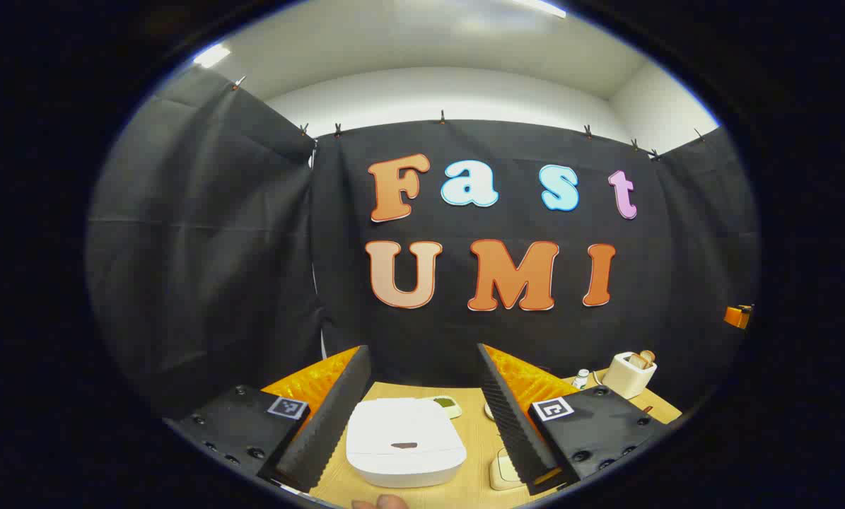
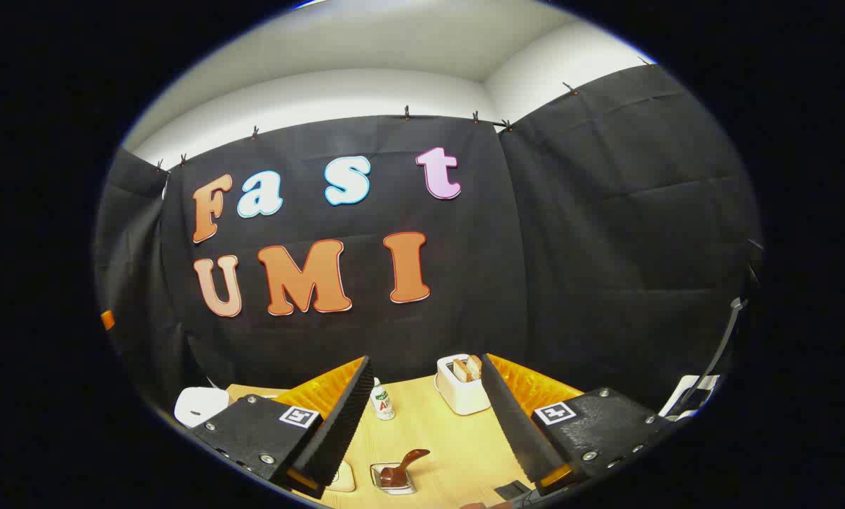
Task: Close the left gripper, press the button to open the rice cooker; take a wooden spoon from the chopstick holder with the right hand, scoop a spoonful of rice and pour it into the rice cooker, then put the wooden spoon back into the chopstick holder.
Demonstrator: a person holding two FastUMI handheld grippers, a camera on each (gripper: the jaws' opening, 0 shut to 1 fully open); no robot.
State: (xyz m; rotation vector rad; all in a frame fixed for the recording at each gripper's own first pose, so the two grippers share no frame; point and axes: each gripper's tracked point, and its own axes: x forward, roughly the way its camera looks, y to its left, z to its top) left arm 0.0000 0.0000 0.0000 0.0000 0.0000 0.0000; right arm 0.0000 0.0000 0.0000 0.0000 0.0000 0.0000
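Observation:
The white rice cooker (image 1: pixel 404 442) sits low on the wooden table (image 1: pixel 475 488), lid down, with a dark button (image 1: pixel 403 445) at its front. My left gripper (image 1: pixel 422 348) is open above it, and the cooker lies between the two fingers with no contact. In the right gripper view the cooker (image 2: pixel 201 404) is at the far left. My right gripper (image 2: pixel 426 359) is open and holds nothing. Beyond its fingers stands a white holder (image 2: pixel 462 389) with wooden pieces sticking out of its top. The same holder (image 1: pixel 628 375) is at the right in the left gripper view.
A small white bottle (image 2: pixel 382 399) stands left of the holder. A clear square dish (image 2: pixel 394 477) with a brown spoon in it lies near the table's front, with a beige square pad (image 2: pixel 341 477) to its left. A greenish dish (image 1: pixel 449 404) sits behind the cooker.

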